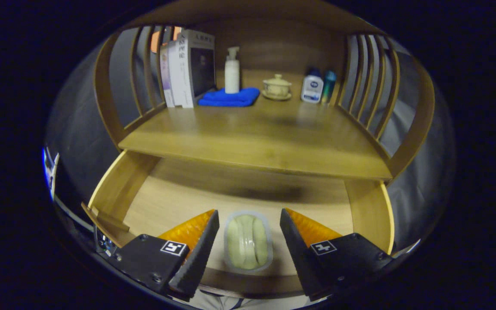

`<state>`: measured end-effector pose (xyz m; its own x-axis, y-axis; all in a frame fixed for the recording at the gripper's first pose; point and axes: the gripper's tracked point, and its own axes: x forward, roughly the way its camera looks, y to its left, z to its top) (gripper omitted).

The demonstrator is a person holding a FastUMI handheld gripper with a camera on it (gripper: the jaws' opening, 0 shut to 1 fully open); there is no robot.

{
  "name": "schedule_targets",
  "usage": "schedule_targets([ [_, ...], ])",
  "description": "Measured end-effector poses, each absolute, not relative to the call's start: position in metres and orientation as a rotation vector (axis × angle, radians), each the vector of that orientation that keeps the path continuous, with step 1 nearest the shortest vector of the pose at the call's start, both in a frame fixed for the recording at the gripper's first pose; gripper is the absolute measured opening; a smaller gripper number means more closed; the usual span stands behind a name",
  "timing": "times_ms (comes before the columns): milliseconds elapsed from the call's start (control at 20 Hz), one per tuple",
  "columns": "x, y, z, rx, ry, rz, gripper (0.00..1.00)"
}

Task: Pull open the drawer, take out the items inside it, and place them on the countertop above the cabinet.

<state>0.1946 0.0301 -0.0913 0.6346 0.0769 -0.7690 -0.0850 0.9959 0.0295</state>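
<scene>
The drawer (153, 193) is seen pulled open below the countertop (252, 137), and one item is counted inside it: a pale rounded container (248, 242) lying on the drawer floor near the front wall. The container is framed between the two fingers of the gripper (249, 224), which are spread wide on either side of it, with a gap left on each side and no contact made. Bare drawer floor is left beyond the container, up to the countertop's front edge. Farther beyond the fingers, along the back of the countertop, are counted a few upright books (185, 69), one folded blue cloth (229, 97) with one white pump bottle (232, 71) on it, one lidded cup (277, 87), and two small bottles (318, 87). The wide front part of the countertop is left bare, bounded by slatted rails (370, 86) on both sides.
</scene>
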Motion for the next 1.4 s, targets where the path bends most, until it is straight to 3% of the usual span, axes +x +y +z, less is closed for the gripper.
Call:
schedule_targets([
  [350,0.185,0.029,-0.136,0.000,1.043,0.114,0.78],
  [600,0.187,0.027,-0.144,0.071,1.016,0.089,0.22],
  [1000,0.196,0.038,-0.120,0.065,0.821,0.147,0.18],
  [1400,0.199,0.033,-0.097,0.072,0.761,0.147,0.18],
])
